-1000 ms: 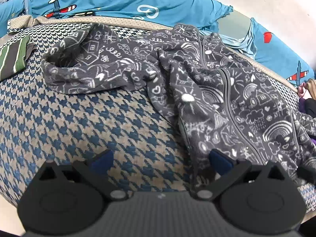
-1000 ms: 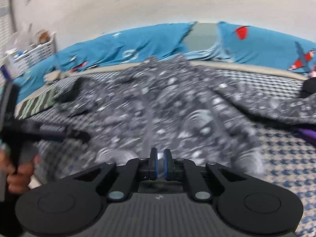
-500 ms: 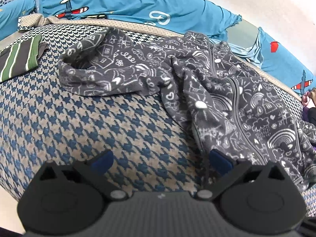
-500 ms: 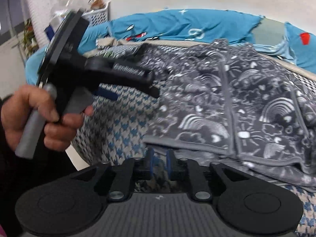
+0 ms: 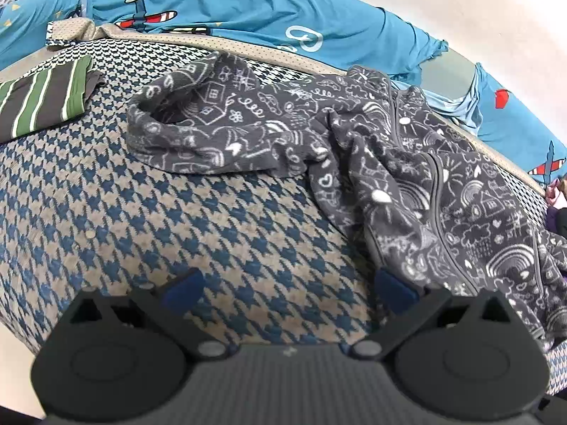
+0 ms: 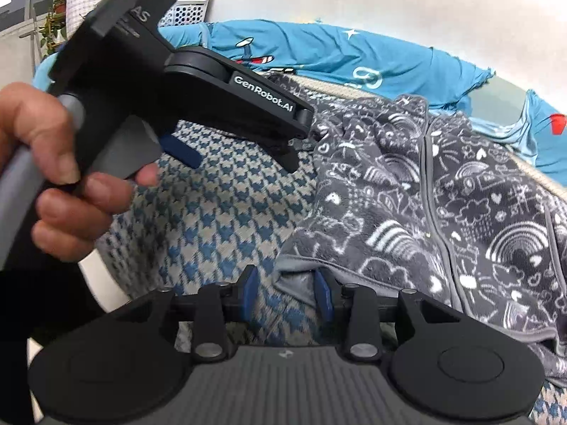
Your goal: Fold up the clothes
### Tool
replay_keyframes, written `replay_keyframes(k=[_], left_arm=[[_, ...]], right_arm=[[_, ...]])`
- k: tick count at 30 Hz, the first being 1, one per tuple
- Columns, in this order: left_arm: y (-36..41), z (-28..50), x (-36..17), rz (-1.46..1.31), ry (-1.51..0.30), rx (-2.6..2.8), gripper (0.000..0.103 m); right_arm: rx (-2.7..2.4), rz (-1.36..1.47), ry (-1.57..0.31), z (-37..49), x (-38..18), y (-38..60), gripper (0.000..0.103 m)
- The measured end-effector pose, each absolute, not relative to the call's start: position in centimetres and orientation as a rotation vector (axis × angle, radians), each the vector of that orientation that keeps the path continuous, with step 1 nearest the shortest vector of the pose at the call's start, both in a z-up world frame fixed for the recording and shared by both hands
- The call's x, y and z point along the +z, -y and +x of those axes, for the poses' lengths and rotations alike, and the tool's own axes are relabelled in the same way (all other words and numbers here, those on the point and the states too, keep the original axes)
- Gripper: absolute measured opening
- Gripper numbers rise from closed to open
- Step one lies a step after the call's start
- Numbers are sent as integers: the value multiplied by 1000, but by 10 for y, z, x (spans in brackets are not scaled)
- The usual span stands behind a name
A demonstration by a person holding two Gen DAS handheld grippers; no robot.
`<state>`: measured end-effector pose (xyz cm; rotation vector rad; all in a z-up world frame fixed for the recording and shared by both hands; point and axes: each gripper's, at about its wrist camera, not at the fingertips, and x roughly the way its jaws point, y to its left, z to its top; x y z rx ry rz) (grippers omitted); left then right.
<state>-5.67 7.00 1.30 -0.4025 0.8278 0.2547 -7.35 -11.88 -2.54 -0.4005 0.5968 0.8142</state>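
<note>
A dark grey fleece zip garment with white doodle print (image 5: 407,184) lies crumpled on the houndstooth bed cover (image 5: 159,219), one sleeve stretched left (image 5: 198,134). My left gripper (image 5: 288,288) is open and empty, low over the cover, its right finger beside the garment's near edge. My right gripper (image 6: 287,292) is partly open with its jaws on either side of the garment's grey hem corner (image 6: 301,272). The garment fills the right of the right wrist view (image 6: 443,212). The left gripper, held by a hand, shows there (image 6: 241,156) over the cover.
A folded green, grey and white striped garment (image 5: 42,99) lies at the far left of the bed. A blue airplane-print quilt (image 5: 248,10) runs along the wall behind. A white basket (image 6: 187,12) stands beyond the bed. The bed's near edge is below the grippers.
My right gripper has swung left along the garment to its hem corner and its jaws have opened. My left gripper has stayed open and drifted slightly back and left.
</note>
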Motion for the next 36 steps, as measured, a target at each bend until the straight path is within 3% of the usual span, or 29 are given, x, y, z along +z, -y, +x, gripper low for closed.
replay_keyframes(k=[4,9,23,36], left_arm=[[-74,-59,13,-411,-827,265,103],[-79,-61,13,-420,-819,280,103],[-80,-63,13,-435,-822,297,103],[-36,-39,8,-360,-852,212,103]], right_arm=[[791,-421,-583,-70,-32,111,30],[777,-344,-586,-60,-24,115,5],[706,223,-550,-16,54,195,5],[430,185,-626,18,26,227,6]])
